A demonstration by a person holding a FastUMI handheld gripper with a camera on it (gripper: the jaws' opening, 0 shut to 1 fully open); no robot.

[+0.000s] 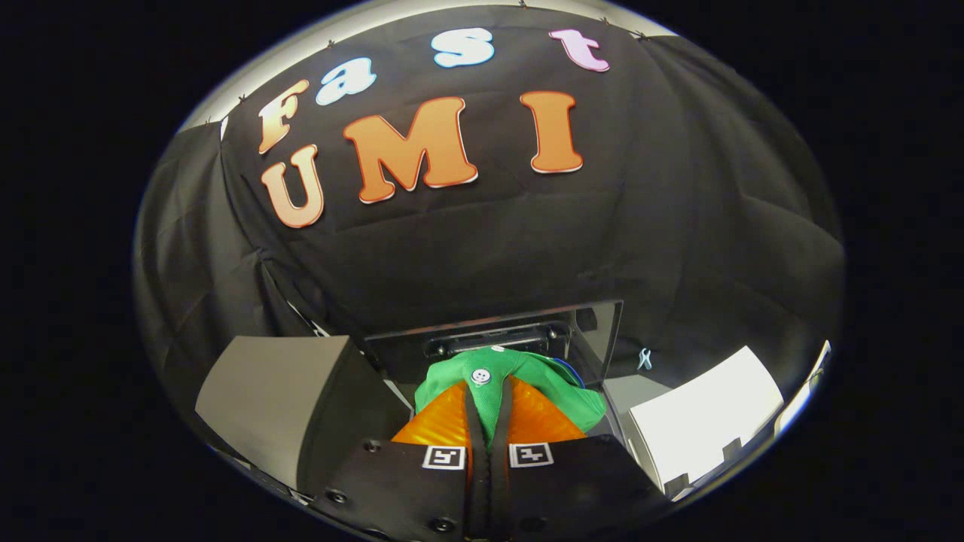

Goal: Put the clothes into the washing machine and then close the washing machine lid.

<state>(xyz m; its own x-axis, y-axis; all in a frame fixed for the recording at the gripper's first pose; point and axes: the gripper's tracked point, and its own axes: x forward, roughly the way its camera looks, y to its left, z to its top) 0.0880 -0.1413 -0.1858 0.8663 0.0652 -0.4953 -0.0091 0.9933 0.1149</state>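
My gripper [488, 388] is shut on a green garment [527, 376] with a white button. The cloth is pinched between the orange fingers [437, 421] and bunches over and ahead of their tips. A bit of blue fabric [574, 374] peeks out at the garment's right side. Just beyond the garment is the washing machine's dark opening [482, 342], with its raised lid [595, 331] standing at the right behind it. The garment hangs over the front of that opening.
A grey panel [271, 391] lies left of the fingers and a bright white surface [700, 421] right of them. Black cloth walls close the booth behind the machine. A small pale clip [645, 358] sits near the lid's right side.
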